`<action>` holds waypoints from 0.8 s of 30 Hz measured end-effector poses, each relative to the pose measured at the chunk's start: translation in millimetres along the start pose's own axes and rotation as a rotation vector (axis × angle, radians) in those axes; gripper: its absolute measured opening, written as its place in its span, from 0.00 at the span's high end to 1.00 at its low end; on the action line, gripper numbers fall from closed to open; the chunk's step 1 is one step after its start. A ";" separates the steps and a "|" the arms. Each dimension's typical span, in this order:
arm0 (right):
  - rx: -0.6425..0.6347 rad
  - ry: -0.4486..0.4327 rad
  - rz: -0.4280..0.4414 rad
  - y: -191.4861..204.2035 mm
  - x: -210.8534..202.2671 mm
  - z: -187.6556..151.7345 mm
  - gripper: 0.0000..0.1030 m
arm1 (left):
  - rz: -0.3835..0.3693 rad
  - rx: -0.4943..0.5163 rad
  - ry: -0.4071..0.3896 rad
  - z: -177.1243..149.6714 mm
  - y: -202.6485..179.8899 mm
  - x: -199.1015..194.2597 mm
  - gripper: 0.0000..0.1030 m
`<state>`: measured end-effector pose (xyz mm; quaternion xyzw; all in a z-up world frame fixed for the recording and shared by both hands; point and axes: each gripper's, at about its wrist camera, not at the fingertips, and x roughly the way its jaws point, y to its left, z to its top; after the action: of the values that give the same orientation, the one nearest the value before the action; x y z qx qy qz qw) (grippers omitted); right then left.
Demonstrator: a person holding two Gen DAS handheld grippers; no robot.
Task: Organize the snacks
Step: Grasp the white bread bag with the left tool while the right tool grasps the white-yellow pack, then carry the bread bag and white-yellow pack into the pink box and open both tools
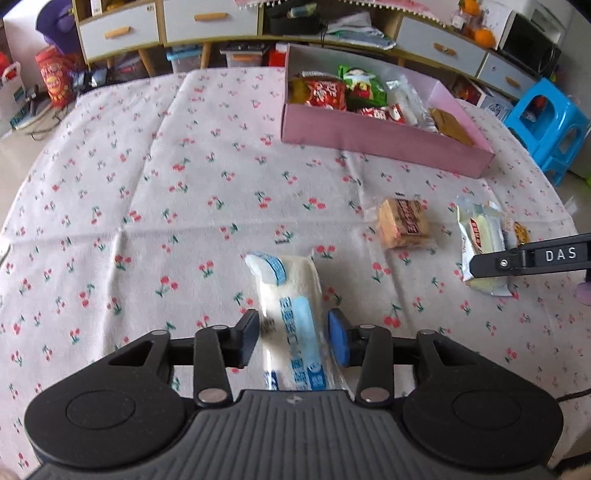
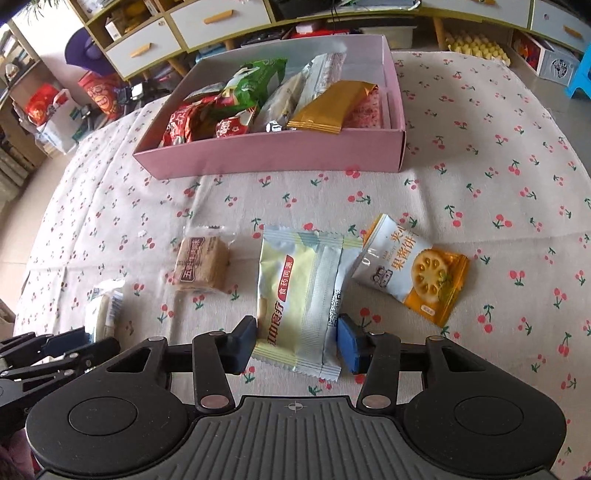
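- Straddling one snack with each gripper: left gripper (image 1: 293,338) has its fingers narrow around a white-and-blue packet (image 1: 290,314). One pad touches, the other shows a small gap, so I can't tell if it grips.
- Right gripper (image 2: 295,341) fingers narrow, pressing the edges of a pale yellow packet (image 2: 303,295).
- Both packets lie on the cloth, well short of the pink box (image 2: 273,162), which already holds several snacks.
- Also in front of the box: a brown biscuit pack (image 2: 201,266) and an orange-white cracker bag (image 2: 410,266).
- Next, likely: firm both grips, lift, carry to the box, release.
- Surface: cherry-print tablecloth (image 1: 147,184), creased. Behind the box: drawer shelving (image 1: 207,18), clutter, a blue stool (image 1: 550,125).
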<state>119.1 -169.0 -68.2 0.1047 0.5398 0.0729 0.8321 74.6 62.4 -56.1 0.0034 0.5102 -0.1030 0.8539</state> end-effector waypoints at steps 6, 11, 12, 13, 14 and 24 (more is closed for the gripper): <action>0.014 0.025 0.004 -1.4 -0.4 -0.4 0.55 | -0.011 0.002 0.045 -2.0 -0.6 2.4 0.60; 0.035 0.043 0.027 -2.0 -1.5 0.2 0.55 | -0.012 -0.026 0.033 2.8 2.3 -1.3 0.69; 0.037 0.043 0.030 -1.8 -2.2 0.5 0.55 | -0.018 -0.034 0.029 4.4 2.9 -2.3 0.69; 0.039 0.041 0.034 -1.7 -3.3 1.0 0.55 | -0.020 -0.039 0.023 6.0 3.4 -3.5 0.69; 0.042 0.039 0.035 -1.9 -4.5 1.6 0.55 | -0.021 -0.042 0.016 7.6 3.4 -4.6 0.70; 0.082 -0.016 0.082 -3.8 -24.2 18.1 0.55 | -0.052 -0.090 -0.050 33.1 -0.2 -15.8 0.70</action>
<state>125.8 -180.1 -40.7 0.1615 0.5310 0.0839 0.8276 96.1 61.3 -26.5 -0.0509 0.4929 -0.1024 0.8625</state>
